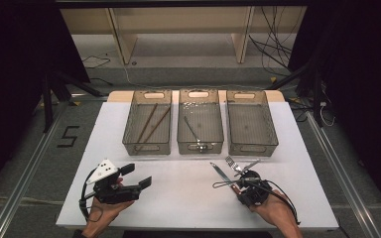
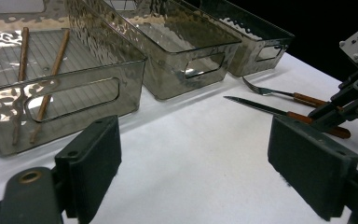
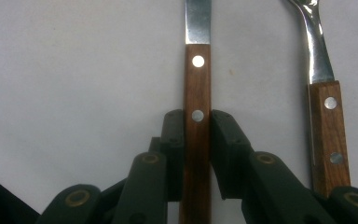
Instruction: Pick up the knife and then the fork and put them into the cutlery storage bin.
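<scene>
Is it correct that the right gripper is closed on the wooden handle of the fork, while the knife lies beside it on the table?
Not quite. The right gripper is closed on the wooden handle of the knife, and the fork is what lies beside it on the table. The right gripper view shows the straight blade above the clamped handle.

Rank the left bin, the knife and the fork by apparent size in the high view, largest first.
1. Left bin: clearly the largest.
2 and 3. Knife and fork: they look about the same length, and the right hand-held gripper hides their handle ends, so I will not rank one above the other.
</scene>
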`<state>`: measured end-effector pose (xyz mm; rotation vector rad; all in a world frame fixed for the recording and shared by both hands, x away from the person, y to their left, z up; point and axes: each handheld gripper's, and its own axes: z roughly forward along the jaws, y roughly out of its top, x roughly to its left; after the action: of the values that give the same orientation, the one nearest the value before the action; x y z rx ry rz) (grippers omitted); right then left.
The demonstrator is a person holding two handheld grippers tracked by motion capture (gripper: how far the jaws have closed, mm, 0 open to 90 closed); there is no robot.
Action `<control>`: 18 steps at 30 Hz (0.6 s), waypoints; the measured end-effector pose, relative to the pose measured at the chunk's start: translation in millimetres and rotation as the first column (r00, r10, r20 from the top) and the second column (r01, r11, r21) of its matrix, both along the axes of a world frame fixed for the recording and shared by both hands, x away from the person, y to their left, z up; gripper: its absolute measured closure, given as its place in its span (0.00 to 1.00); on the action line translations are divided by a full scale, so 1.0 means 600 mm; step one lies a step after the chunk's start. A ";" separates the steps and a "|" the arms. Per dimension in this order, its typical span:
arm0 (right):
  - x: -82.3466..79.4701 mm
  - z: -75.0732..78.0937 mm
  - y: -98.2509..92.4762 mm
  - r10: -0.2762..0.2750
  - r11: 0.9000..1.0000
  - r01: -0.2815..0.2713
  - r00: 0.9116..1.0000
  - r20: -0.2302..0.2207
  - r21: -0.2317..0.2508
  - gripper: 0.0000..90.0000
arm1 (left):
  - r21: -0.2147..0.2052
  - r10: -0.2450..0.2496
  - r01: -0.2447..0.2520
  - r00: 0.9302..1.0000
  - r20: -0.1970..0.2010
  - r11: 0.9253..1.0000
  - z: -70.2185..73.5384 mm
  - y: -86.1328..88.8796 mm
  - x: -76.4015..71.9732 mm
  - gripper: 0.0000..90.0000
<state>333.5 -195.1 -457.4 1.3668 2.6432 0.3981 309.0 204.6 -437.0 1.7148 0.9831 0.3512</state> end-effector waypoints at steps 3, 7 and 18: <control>0.001 0.001 -0.001 0.011 1.000 -0.011 1.000 -0.004 0.002 0.85 | 0.000 0.000 0.000 1.000 0.000 1.000 0.000 0.000 0.000 0.19; 0.001 0.002 -0.004 0.029 1.000 -0.029 1.000 -0.012 0.006 0.85 | 0.000 -0.001 0.001 1.000 -0.001 1.000 0.000 0.001 0.000 0.19; -0.001 0.024 -0.015 0.045 0.996 -0.047 0.999 0.022 0.070 0.85 | -0.003 0.003 -0.003 1.000 -0.001 1.000 0.000 0.001 0.000 0.19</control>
<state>333.1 -204.0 -442.7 1.3163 2.6722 0.5133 309.1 205.3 -437.2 1.7106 0.9868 0.3509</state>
